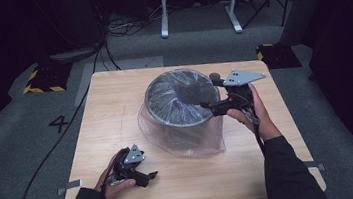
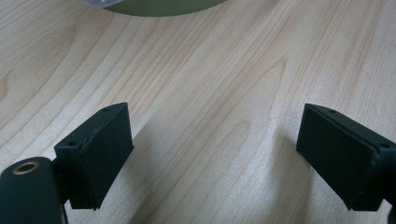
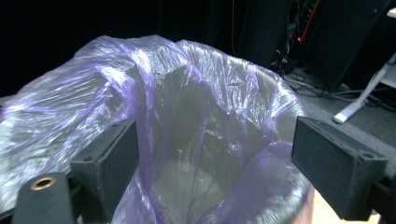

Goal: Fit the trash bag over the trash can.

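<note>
Dark studio floor surrounds a pale wooden table (image 1: pixel 115 111), where a round bin (image 1: pixel 182 99) stands near the middle with a thin purple liner bag (image 3: pixel 187 107) draped over its rim, likely being fitted. Level with that rim, the right gripper (image 1: pixel 204 105) has its jaws spread wide and grips nothing, while the left gripper (image 1: pixel 149 176) rests low near the front edge, jaws wide, seemingly waiting its turn

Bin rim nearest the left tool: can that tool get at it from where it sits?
Probably yes. The left tool rests open on the table, with bare wood between it and the bin; the right tool works the far side.
</note>
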The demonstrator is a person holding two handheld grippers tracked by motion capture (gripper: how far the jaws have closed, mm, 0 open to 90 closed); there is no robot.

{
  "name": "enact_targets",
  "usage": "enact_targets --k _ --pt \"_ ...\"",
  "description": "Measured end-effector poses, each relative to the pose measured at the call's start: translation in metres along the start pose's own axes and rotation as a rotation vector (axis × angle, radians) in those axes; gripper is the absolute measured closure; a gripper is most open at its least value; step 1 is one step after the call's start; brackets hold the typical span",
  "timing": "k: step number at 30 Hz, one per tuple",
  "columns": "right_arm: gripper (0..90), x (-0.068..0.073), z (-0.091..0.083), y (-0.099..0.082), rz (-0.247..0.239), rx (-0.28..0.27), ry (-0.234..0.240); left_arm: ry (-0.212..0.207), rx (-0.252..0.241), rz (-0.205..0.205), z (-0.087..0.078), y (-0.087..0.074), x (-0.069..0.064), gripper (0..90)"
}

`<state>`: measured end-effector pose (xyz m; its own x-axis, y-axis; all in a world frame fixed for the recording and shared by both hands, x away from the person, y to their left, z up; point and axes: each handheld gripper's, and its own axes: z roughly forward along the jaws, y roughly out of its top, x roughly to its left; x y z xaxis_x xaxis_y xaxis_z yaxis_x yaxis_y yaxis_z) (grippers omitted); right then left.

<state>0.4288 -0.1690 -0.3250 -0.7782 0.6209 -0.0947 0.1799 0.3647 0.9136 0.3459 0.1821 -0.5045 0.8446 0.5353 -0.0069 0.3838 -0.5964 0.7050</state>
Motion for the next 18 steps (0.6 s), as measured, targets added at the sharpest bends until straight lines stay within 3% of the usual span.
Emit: enact_targets --k 4,10,18 --pt "15.6 0.004 0.011 0.004 -0.022 0.055 -0.002 0.000 0.000 0.000 0.000 0.000 0.000 10.3" --pt "15.9 0.008 0.023 0.006 -0.042 0.087 0.024 0.000 0.000 0.000 0.000 0.000 0.000 10.3" --pt "16.6 0.008 0.032 0.009 -0.026 0.119 0.057 0.000 0.000 0.000 0.000 0.000 0.000 10.3"
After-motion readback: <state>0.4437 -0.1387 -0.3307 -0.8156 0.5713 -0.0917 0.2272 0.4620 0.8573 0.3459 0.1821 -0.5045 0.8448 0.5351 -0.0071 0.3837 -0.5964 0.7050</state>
